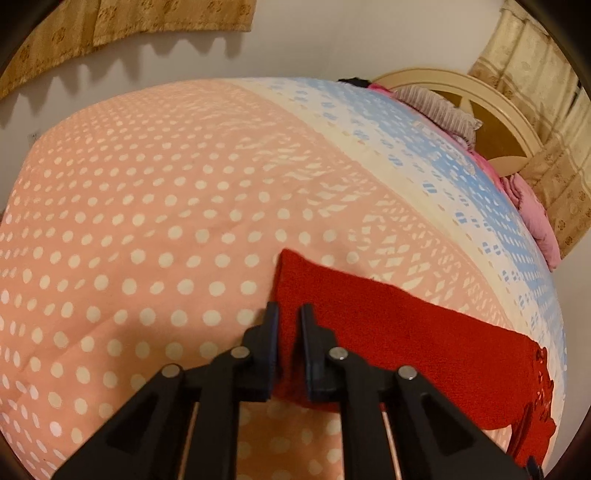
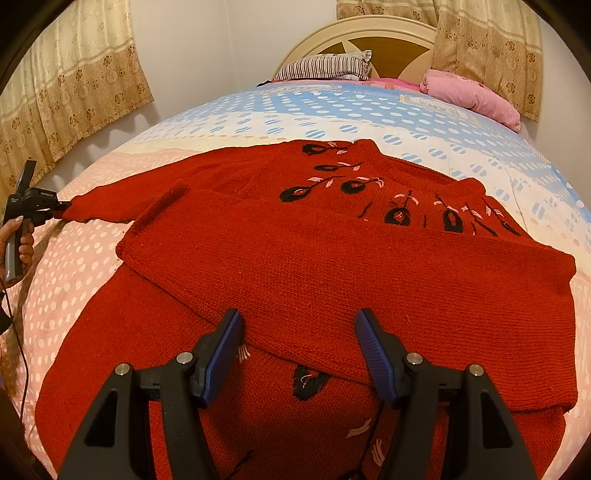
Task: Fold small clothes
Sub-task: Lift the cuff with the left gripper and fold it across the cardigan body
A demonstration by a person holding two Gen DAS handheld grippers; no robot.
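At the far left of the right wrist view, the left tool (image 2: pixel 61 208) was clamped on the cuff of the red sweater's outstretched sleeve (image 2: pixel 122 195), a hand (image 2: pixel 18 240) gripping its handle. The red sweater (image 2: pixel 332 266) lay spread across the bed (image 2: pixel 74 288), its other sleeve folded over the embroidered front. Near the middle, the right tool (image 2: pixel 299 332) hovered above the folded sleeve with its blue-padded fingers (image 2: pixel 225 350) well apart. A striped pillow (image 2: pixel 325 66) and a pink blanket (image 2: pixel 472 92) sat far right by the headboard (image 2: pixel 369 33).
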